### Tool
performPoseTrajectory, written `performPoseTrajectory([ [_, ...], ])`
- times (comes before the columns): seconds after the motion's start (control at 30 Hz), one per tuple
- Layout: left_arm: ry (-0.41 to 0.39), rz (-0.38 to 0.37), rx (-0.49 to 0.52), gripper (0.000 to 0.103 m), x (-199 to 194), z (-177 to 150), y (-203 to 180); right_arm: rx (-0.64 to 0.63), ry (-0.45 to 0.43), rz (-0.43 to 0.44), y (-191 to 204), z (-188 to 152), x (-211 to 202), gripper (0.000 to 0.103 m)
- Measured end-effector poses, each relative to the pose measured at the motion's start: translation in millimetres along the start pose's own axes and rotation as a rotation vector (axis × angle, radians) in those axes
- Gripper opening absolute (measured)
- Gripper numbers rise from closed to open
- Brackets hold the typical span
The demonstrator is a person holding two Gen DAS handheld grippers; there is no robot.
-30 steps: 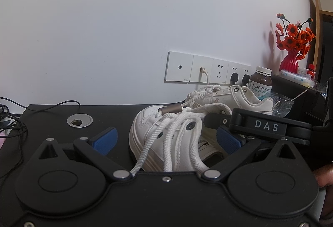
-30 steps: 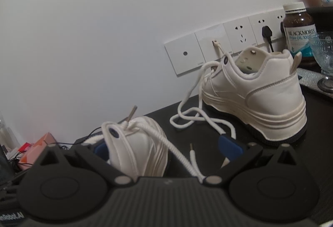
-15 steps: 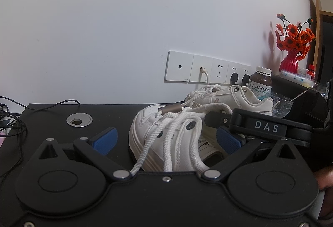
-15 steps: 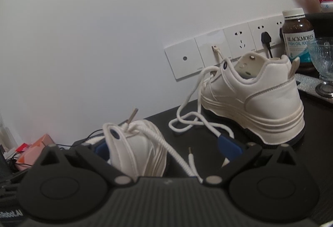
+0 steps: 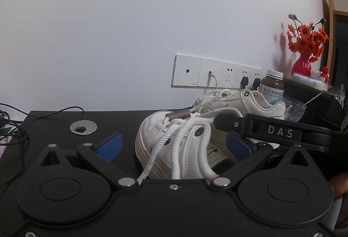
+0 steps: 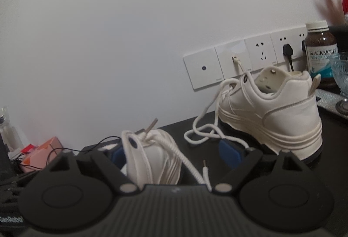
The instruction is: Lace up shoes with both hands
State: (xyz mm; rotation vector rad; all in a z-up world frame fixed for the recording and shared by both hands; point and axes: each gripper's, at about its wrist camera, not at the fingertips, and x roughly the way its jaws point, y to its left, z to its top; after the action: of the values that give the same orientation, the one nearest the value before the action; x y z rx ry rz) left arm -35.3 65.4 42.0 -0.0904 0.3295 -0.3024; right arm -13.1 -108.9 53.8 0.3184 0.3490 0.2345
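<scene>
Between both grippers' released jaws, a white shoe [image 5: 174, 145] sits on the counter [image 5: 54, 121]. The right gripper [image 6: 176, 150] is closing; its loose lace [image 6: 189, 163] could be missed or snagged.

A black table [image 5: 54, 119] stands against a white wall [image 5: 152, 19]. On the wall just above the table's far edge runs a row of white sockets [image 5: 215, 72], with a black plug [image 6: 287, 50] in one. To the right stand a brown fish oil bottle [image 5: 271, 87], a clear glass bowl [image 5: 293, 107] and a red vase [image 5: 301, 64] of orange flowers [image 5: 306, 38]. A round metal cable hole [image 5: 83, 127] sits far left on the table, thin black cables [image 5: 13, 135] at its left edge. A pink box [image 6: 41, 153] lies far left.
</scene>
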Motion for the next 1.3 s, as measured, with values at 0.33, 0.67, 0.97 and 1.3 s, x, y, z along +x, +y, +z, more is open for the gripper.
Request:
performPoseTrajectory([
  [0.33,0.001,-0.002,-0.004,0.103,2,-1,2,0.319,-0.084,0.207,-36,14,-15,0.085],
  [0.67,-0.002,0.008,0.001,0.103,1,0,0,0.563,0.080,0.354,-63,18,16,0.041],
  [0.97,-0.002,0.013,-0.001,0.103,0,0,-2,0.652,0.188,0.395,-63,8,39,0.029],
  [1.3,0.000,0.015,-0.001,0.103,0,1,-2,0.667,0.200,0.400,-68,7,40,0.006],
])
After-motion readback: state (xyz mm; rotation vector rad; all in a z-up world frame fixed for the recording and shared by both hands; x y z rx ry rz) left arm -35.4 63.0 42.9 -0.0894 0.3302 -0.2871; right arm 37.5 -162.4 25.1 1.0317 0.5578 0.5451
